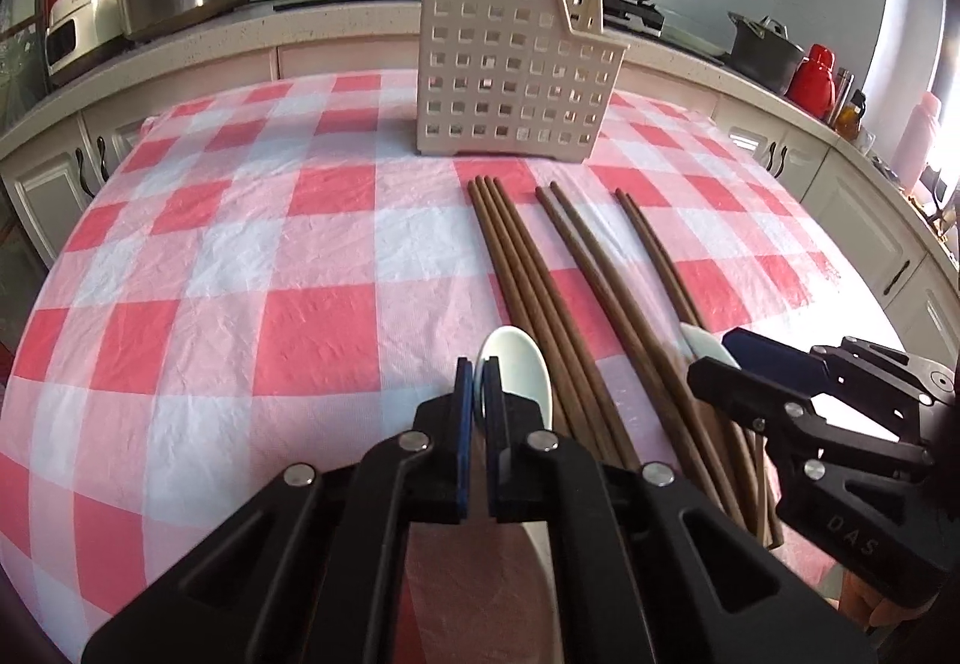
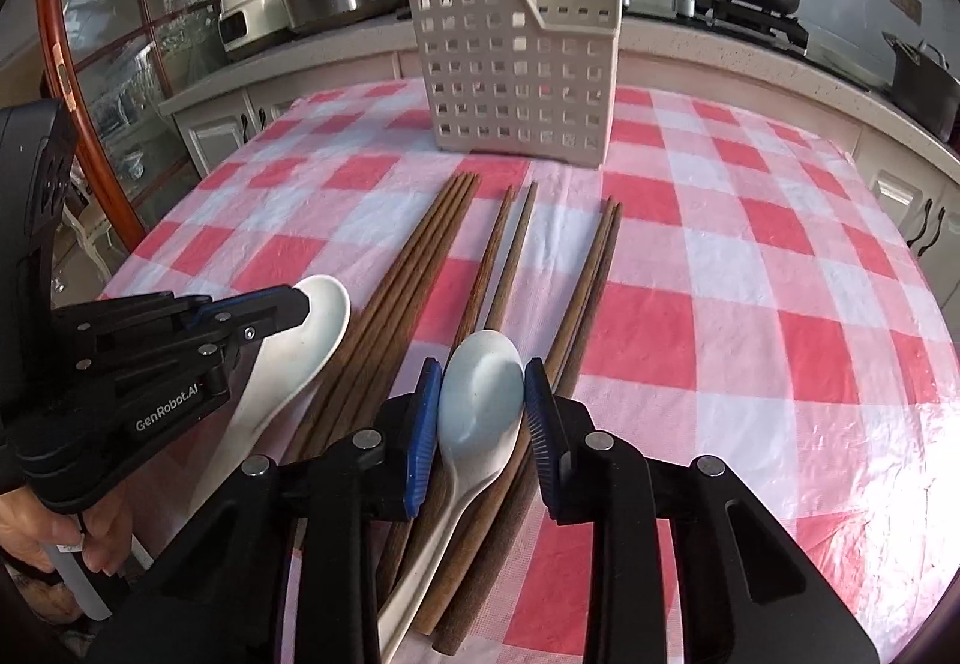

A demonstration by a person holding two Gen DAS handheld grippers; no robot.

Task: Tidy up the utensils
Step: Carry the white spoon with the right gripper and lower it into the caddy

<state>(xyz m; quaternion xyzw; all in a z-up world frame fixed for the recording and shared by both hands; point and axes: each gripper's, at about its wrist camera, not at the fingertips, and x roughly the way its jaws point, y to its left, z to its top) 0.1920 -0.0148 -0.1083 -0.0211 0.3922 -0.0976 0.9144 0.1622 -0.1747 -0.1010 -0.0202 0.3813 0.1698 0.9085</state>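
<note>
**Q:** Spoons and chopsticks lie where, reading left to right?

**A:** Left gripper (image 2: 300, 304) pinches the rim of the first white spoon (image 2: 300, 358), its jaws pressed together on the thin edge. Beside it lies a bundle of brown chopsticks (image 2: 414, 268), then two further pairs (image 2: 510, 250) fanned toward the perforated utensil holder (image 2: 510, 75), which stands upright at the far side of the checked tablecloth (image 2: 750, 304). Right gripper (image 2: 483, 394) straddles the bowl of the second spoon (image 2: 480, 400); its pads sit at the bowl's sides, contact on the right uncertain.

**Q:** Which step is in hand?

**A:** Apparently grasping both spoons. The next move calls for a firm right-hand grip, a lift clear of the chopsticks, and carriage to the holder's open top.
</note>
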